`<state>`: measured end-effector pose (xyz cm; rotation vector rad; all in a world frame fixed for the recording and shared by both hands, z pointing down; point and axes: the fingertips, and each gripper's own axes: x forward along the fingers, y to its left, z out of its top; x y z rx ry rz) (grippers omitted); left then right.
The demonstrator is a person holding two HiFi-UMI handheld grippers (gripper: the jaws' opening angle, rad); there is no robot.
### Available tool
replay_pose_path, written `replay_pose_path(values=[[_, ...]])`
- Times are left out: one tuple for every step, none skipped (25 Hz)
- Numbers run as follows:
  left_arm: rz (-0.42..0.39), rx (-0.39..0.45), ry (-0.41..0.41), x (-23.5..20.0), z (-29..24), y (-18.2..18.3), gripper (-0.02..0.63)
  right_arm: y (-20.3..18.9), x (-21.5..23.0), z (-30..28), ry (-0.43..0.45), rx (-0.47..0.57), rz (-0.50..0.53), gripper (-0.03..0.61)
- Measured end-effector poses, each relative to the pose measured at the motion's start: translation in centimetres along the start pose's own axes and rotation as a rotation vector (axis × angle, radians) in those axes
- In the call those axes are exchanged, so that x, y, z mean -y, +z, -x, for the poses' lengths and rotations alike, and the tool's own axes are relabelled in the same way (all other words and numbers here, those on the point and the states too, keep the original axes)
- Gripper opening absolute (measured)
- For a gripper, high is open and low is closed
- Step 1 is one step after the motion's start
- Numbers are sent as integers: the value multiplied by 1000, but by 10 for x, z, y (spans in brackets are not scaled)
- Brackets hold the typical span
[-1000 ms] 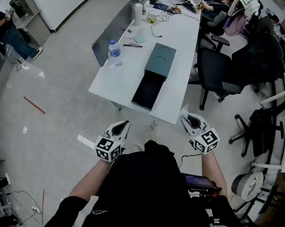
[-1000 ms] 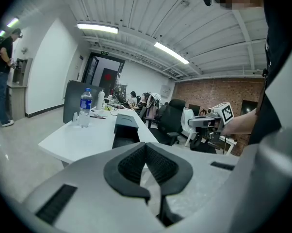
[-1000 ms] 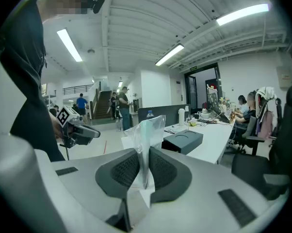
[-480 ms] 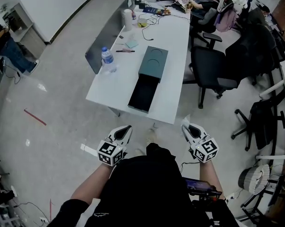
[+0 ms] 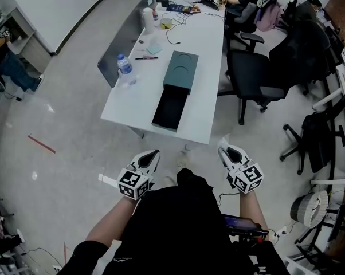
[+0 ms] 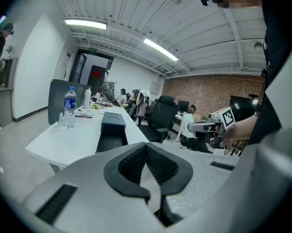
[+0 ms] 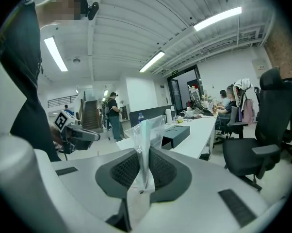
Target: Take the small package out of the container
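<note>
Right gripper first: I had it clamped on the small package, a clear plastic pouch standing upright between the ribbed pads, its top poking above the jaws. That grip was firm, with both pads pressed against the plastic. In the head view the package showed only as a pale sliver at the tip of that gripper, held over the floor in front of my body.

Left gripper next: its jaws were together at the tips with nothing between them. I held it low on my left side, level with the right one and well apart from it.

And the container? It sat on the white table ahead of me, a dark teal box with its black drawer pulled out toward the near edge. I could not see into the drawer from there. The package was well clear of it, off the table altogether.

A water bottle stood upright left of the container. A black office chair was drawn up at the table's right side. Over at the far left a person stood by a cabinet.
</note>
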<state>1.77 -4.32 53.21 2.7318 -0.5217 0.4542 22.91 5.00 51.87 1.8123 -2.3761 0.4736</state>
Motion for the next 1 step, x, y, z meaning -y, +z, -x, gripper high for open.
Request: replay_pose_path(values=[[0,1,1,-1,0,0,8,1,0,-1,1,3,1,69]])
